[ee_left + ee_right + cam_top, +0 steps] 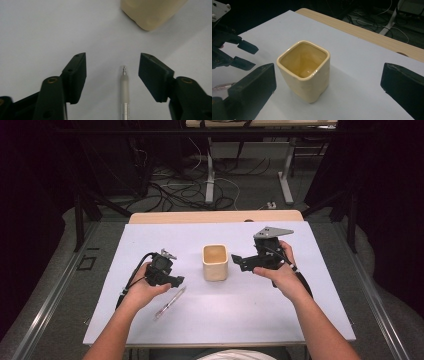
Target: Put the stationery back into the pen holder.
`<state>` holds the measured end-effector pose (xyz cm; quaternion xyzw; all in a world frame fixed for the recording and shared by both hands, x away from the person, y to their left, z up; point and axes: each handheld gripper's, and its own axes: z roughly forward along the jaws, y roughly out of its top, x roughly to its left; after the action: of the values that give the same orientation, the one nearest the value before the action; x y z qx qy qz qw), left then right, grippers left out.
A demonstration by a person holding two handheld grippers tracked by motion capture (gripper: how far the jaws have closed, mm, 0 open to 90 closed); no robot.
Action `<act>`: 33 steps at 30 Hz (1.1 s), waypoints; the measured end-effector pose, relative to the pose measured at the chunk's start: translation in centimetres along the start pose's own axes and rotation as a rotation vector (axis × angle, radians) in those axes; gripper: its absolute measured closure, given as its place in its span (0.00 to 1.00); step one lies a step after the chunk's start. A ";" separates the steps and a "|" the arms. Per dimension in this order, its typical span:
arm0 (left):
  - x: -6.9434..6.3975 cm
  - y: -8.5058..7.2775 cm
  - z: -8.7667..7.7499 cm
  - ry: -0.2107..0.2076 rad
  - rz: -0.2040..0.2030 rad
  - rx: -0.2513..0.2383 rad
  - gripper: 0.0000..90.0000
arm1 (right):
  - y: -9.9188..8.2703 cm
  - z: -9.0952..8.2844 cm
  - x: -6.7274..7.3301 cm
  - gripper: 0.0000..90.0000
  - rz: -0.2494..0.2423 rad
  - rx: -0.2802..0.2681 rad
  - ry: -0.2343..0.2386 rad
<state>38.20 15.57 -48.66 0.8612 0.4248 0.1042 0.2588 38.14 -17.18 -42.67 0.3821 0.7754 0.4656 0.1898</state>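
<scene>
Empty cream square cup (pixel 305 70), upright

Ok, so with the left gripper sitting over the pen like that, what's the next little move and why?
Probably lower the left gripper and close it on the pen. Its jaws stand open with the pen lying flat on the table between them, nearer one jaw, so a slight sideways shift would centre it first. The cream cup stands upright and empty nearby.

No readable text, labels or numbers anywhere (checked the cup (pixel 305 70), the pen (pixel 124 92) and the white sheet (pixel 150 240)); all were unmarked.
</scene>
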 end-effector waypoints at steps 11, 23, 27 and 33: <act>0.4 -0.4 1.8 -0.054 -0.094 0.124 0.66 | -0.1 0.1 0.0 0.00 -0.005 0.007 0.006; 0.0 -1.0 2.9 -0.083 -0.072 0.194 0.77 | -0.1 0.0 0.0 0.01 -0.007 0.003 0.005; -0.2 -1.0 3.2 -0.077 -0.066 0.219 0.78 | -0.1 0.0 0.1 0.01 -0.010 0.005 0.006; -0.4 -1.3 3.7 -0.091 -0.080 0.245 0.81 | -0.1 0.0 0.1 0.01 -0.013 0.005 0.005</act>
<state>38.59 14.55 -52.46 0.8725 0.4562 0.0019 0.1749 38.09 -17.15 -42.74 0.3763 0.7795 0.4633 0.1899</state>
